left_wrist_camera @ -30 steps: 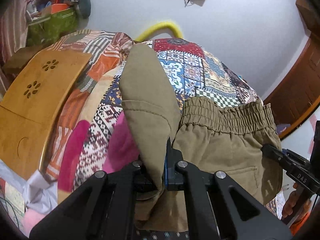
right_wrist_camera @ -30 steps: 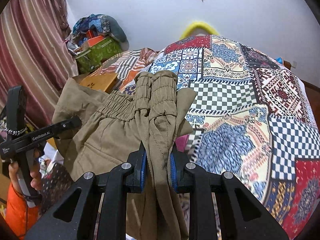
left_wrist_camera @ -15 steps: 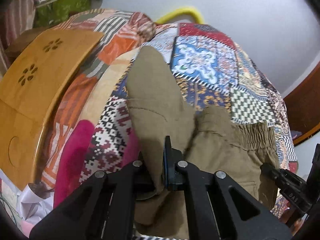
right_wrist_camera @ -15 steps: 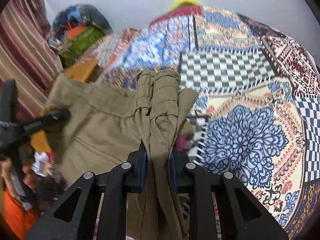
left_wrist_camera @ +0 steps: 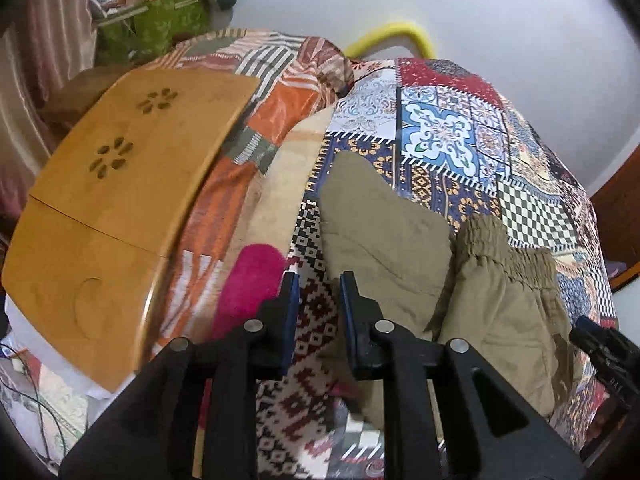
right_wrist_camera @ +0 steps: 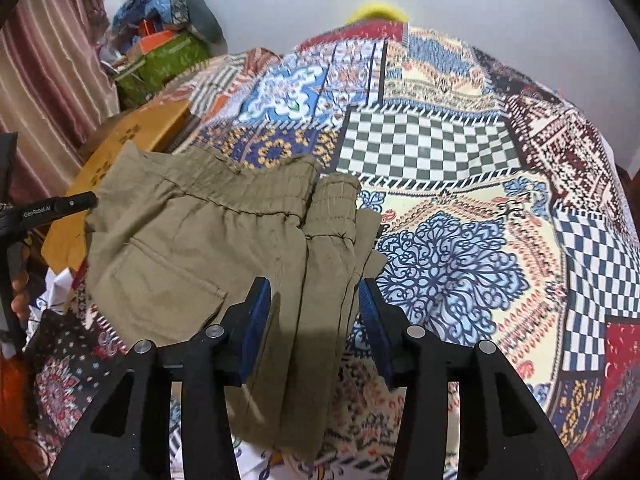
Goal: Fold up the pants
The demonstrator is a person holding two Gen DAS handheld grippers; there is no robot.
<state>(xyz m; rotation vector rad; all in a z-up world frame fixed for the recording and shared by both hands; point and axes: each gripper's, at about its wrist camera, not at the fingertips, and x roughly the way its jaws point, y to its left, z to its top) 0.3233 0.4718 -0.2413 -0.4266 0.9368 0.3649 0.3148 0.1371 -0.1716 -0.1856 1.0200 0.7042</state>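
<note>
The khaki pants (left_wrist_camera: 400,248) lie on the patchwork bedspread (left_wrist_camera: 452,128), elastic waistband (left_wrist_camera: 516,256) to the right, a leg end reaching toward the far side. My left gripper (left_wrist_camera: 318,284) is open and empty, just left of the pants' edge, above the bedspread. In the right wrist view the pants (right_wrist_camera: 192,248) lie bunched, with the folded waistband (right_wrist_camera: 332,208) between my fingers. My right gripper (right_wrist_camera: 314,292) is open, its jaws standing apart on either side of the fabric. The tip of the left gripper (right_wrist_camera: 60,206) shows at the pants' left edge.
A wooden lap table (left_wrist_camera: 120,200) lies on the bed at the left. A pink cloth (left_wrist_camera: 248,280) lies beside it. A green box (left_wrist_camera: 160,28) with clutter stands at the back left. A yellow bar (left_wrist_camera: 388,36) stands at the wall. A striped curtain (right_wrist_camera: 48,60) hangs at the left.
Both grippers have opened and let go of the pants. The pants have dropped onto the bedspread. The left gripper now stands left of the fabric.
</note>
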